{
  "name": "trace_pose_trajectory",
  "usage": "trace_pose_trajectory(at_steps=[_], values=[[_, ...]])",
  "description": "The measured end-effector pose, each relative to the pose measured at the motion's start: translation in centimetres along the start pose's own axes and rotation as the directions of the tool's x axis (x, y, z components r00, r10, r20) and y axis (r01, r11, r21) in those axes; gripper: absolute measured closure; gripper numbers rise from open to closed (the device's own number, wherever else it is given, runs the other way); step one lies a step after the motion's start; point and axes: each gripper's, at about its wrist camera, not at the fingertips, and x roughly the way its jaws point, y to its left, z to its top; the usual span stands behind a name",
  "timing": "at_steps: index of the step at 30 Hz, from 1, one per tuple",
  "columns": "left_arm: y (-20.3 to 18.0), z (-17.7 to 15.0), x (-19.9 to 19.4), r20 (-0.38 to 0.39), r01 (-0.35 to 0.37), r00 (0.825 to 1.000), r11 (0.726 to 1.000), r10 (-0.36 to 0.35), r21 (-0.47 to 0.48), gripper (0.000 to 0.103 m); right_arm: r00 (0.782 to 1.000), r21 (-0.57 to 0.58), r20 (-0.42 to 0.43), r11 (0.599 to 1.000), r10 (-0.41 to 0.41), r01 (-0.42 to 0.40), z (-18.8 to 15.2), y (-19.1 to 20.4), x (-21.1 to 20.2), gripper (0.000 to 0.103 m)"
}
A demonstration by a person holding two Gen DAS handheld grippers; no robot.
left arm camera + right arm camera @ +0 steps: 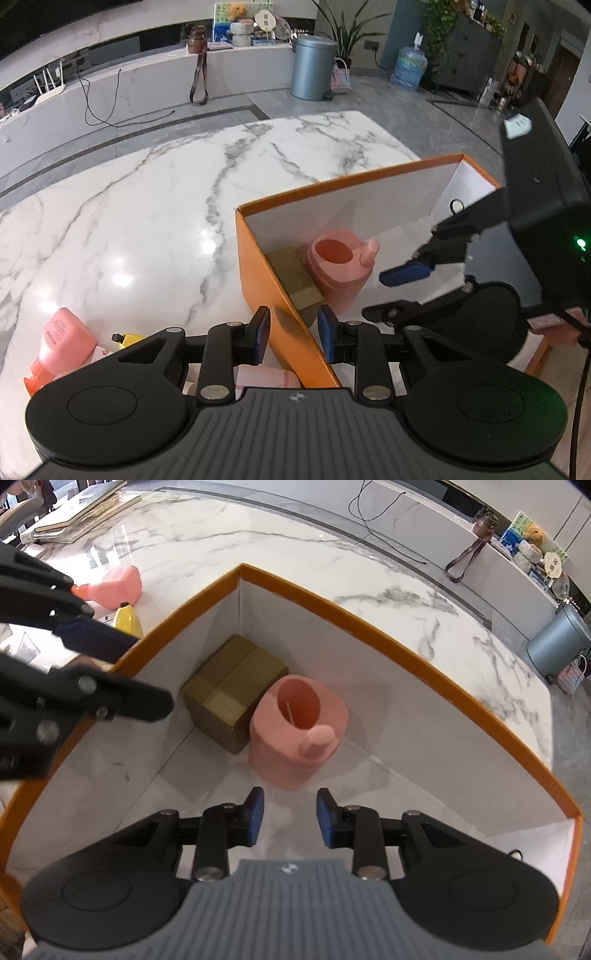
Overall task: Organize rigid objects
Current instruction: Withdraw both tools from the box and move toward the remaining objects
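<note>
an orange box (369,616) with white inner walls sits on the white marble table (147,206), filling the centre of the right wrist view and the centre-right of the left wrist view. in its far corner, near the middle of the right wrist frame, a brown cardboard carton (232,690) stands against the wall, and a pink watering can (299,727) stands touching the carton's right side, its spout turned toward the camera. the left gripper (293,332) straddles the box's near wall low in its own frame: the orange edge runs between the two blue pads, which sit closed in against it, clamped on the wall. in the right wrist view the same tool shows at the left edge, one blue pad on the outer side of the wall. the right gripper (290,818) hangs inside the box at the lower centre of its frame, its pads apart with nothing between them, just short of the watering can. outside the box, at the lower left of the left wrist view, a pink bottle (62,343) with an orange cap lies on its side on the table, and a small yellow object (127,339) lies just beside it.
</note>
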Motion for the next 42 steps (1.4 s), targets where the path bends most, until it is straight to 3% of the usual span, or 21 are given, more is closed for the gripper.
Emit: trace_pose_trajectory(at_steps=[8, 12, 21, 34, 42], values=[[-0.6, -0.9, -2.3, 0.044, -0.047, 0.998, 0.999, 0.046, 0.024, 0.064, 0.998, 0.051, 0.062, 0.999, 0.010, -0.013, -1.2, 0.9, -2.9, 0.071], [-1.3, -1.4, -3.4, 0.078, -0.082, 0.994, 0.995, 0.077, 0.058, 0.060, 0.993, 0.067, 0.115, 0.997, 0.025, -0.033, -1.5, 1.2, -4.6, 0.065], [-0.1, -2.8, -6.4, 0.149, -0.116, 0.982, 0.993, 0.113, 0.014, 0.053, 0.971, 0.087, 0.235, 0.994, 0.038, -0.060, -1.2, 3.3, -7.6, 0.065], [4.3, -5.7, -9.6, 0.091, -0.163, 0.981, 0.983, 0.170, -0.081, 0.051, 0.951, 0.010, 0.278, 0.990, 0.136, -0.144, 1.0, 8.6, -8.6, 0.064], [8.3, -7.5, -10.6, 0.004, -0.242, 0.969, 0.955, 0.247, -0.169, 0.051, 0.945, -0.013, 0.252, 0.978, 0.207, -0.210, 2.0, 12.2, -7.2, 0.064]])
